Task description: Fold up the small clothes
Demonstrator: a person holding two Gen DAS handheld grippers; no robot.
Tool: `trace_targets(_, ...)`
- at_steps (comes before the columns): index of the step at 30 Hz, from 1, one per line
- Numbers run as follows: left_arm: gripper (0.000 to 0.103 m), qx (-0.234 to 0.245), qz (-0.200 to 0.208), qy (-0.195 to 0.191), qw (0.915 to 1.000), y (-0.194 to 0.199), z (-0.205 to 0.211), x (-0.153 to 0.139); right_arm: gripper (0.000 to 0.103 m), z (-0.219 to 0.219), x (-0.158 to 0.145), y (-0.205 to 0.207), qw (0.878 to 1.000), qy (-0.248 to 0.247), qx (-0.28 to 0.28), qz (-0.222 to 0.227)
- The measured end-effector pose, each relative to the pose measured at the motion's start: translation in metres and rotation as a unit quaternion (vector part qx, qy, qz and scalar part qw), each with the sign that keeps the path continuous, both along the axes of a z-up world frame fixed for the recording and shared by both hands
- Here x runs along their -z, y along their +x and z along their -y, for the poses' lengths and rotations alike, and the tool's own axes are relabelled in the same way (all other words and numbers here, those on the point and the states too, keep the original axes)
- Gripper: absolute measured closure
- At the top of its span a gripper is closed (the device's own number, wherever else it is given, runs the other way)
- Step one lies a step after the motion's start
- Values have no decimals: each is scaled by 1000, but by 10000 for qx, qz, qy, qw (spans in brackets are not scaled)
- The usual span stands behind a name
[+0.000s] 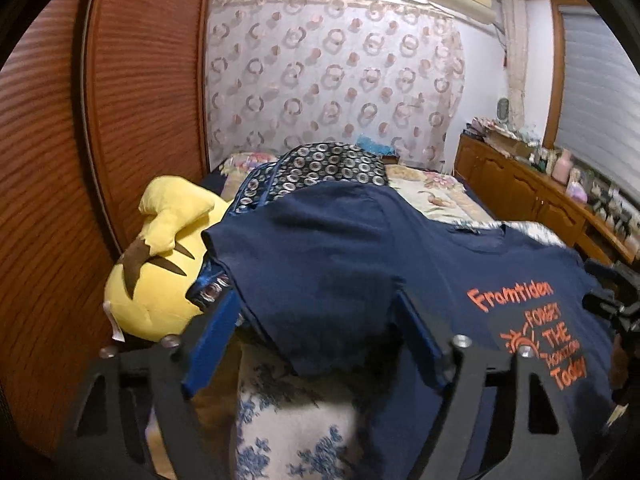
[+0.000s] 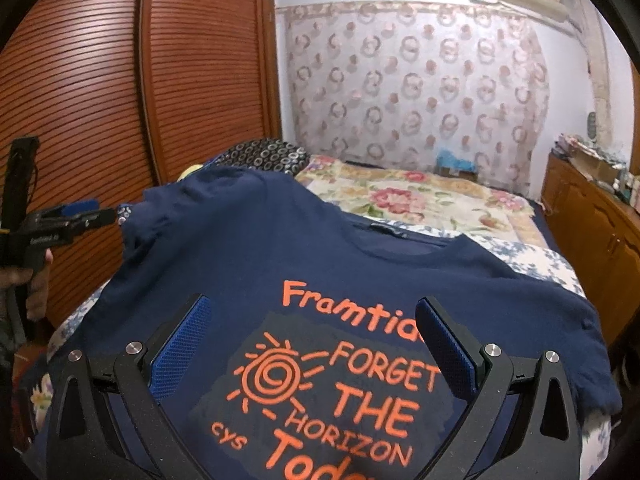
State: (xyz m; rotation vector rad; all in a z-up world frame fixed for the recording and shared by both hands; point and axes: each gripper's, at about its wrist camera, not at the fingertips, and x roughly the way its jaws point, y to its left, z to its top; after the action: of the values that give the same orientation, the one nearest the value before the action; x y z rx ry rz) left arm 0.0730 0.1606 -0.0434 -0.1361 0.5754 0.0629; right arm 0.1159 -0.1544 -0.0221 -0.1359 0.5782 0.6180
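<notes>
On the bed (image 2: 432, 200) the navy T-shirt (image 2: 320, 248) lay spread flat, print up, not yet folded. Both the left gripper (image 1: 320, 320) and right gripper (image 2: 316, 344) had fingers spread, pinching nothing; all folds remained.

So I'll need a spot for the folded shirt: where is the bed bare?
The floral quilt lies bare between the navy T-shirt's collar and the curtain. It is crowded by the wardrobe: the yellow plush toy and ring-patterned pillow fill that side.
</notes>
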Motion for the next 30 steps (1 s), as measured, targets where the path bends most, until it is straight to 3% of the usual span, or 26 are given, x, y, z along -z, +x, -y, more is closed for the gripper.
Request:
trace_targets(6, 54, -114, -328, -202, 9992, 29, -23, 9, 0, -20, 6, 27, 9993, -20, -253, -281)
trace_targets(17, 55, -345, -973, -489, 9935, 64, -48, 31, 0, -48, 0, 73, 9968, -32, -599, -536)
trace_targets(25, 97, -385, -1100, -517, 9918, 72, -53, 31, 0, -50, 0, 97, 9953, 35, -700, -665)
trace_targets(30, 103, -334, -754, -279, 9962, 67, -39, 8, 0, -43, 4, 107, 9952, 83, -657, -719)
